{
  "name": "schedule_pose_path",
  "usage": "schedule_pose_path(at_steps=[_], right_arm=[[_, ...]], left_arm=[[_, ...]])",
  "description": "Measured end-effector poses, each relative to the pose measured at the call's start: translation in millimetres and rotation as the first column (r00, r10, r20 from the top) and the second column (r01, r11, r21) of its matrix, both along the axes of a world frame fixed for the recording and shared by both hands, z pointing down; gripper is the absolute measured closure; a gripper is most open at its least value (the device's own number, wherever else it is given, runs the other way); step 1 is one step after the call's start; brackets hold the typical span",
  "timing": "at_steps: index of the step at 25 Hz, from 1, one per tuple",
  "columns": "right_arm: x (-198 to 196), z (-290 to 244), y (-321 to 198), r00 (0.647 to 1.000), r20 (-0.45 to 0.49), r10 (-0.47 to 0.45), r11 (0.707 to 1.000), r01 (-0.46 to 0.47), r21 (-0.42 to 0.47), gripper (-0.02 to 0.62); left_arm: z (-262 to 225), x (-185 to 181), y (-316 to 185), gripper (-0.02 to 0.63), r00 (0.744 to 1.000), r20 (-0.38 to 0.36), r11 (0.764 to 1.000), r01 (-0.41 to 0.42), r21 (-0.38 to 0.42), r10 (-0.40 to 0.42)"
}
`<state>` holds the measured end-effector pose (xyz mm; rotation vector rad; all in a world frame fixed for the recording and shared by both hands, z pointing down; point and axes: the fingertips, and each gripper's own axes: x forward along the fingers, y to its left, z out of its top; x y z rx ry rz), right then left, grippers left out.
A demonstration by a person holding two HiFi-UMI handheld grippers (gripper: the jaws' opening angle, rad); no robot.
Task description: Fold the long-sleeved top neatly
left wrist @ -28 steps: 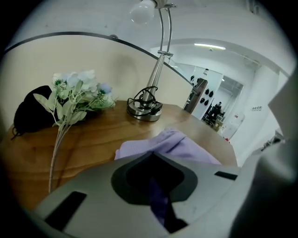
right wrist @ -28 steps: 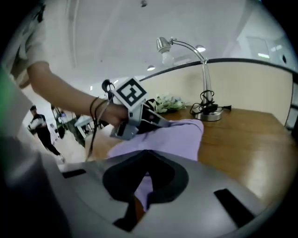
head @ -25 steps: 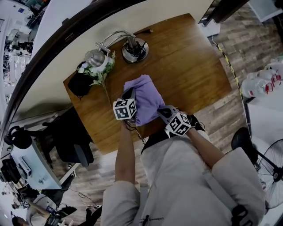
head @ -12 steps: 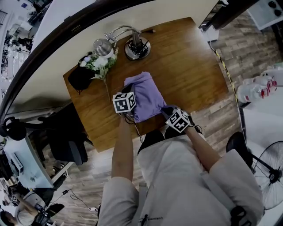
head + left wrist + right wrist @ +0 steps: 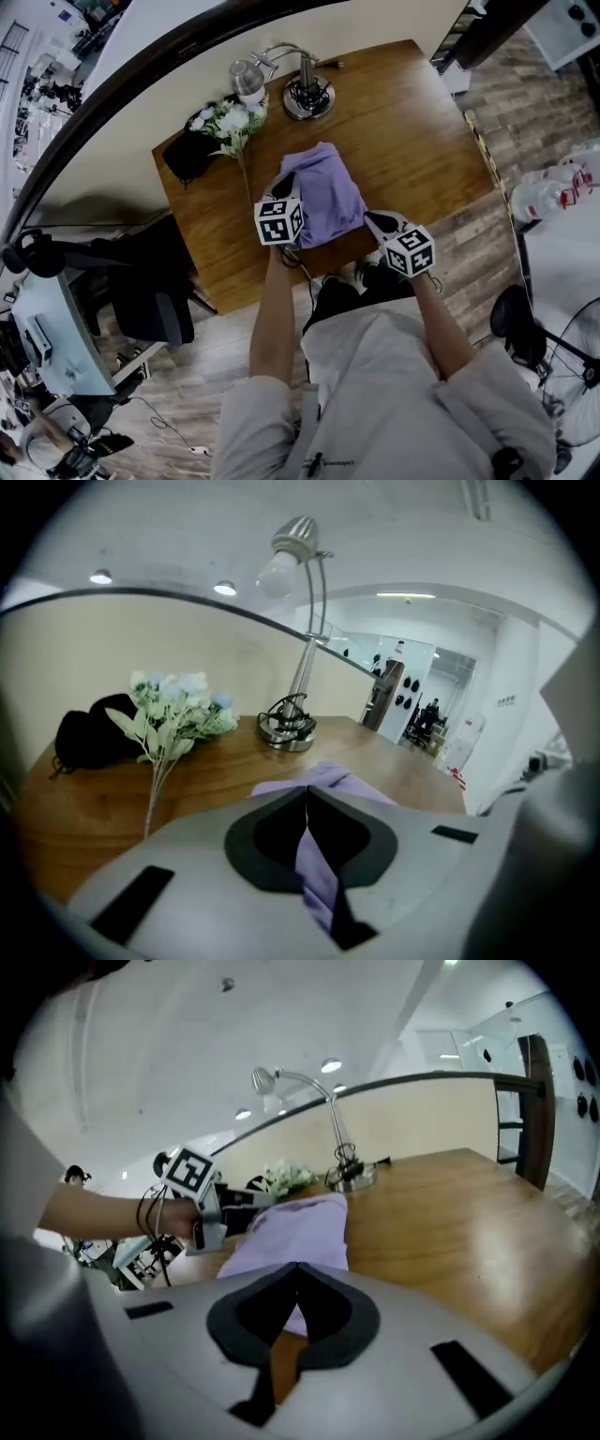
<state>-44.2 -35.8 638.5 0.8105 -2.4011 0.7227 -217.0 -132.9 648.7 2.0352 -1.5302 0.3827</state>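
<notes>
Both claws just came up off the counter. The left claw and right claw are each pinched shut on the near edge of the purple top, mid-counter. Guessing a far-side fold is starting.

A matt lilac cloth top lies on a smooth, lightly glossy wooden worktop. The desk lamp is polished metal. The left claw and right claw are smooth grey plastic with matt black pads.
</notes>
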Motion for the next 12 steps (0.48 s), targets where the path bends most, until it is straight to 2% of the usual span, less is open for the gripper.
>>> schedule_pose_path(at_steps=[3,7,9,12], right_arm=[[-1.5,-35.5,-4.5,0.999,0.036,-0.022,0.997,0.02,0.071,0.588],[6.3,-73.7,-11.6,0.991,0.114,0.066,0.992,-0.078,0.102,0.589],[6.5,-89.1,-11.0,0.987,0.144,0.069,0.99,-0.086,0.114,0.589],[5.1,-95.8,-2.5,0.99,0.133,0.052,0.988,-0.07,0.136,0.589]], left_arm=[[-25.8,8.8,34.5,0.581,0.999,0.052,0.999,-0.002,0.035,0.001],[-64.3,15.3,81.6,0.581,0.997,0.055,0.996,0.05,0.068,-0.054],[-79.1,16.9,99.2,0.581,0.994,0.056,0.993,0.092,0.073,-0.097],[-92.8,23.6,121.0,0.581,0.99,0.047,0.989,0.133,0.071,-0.136]])
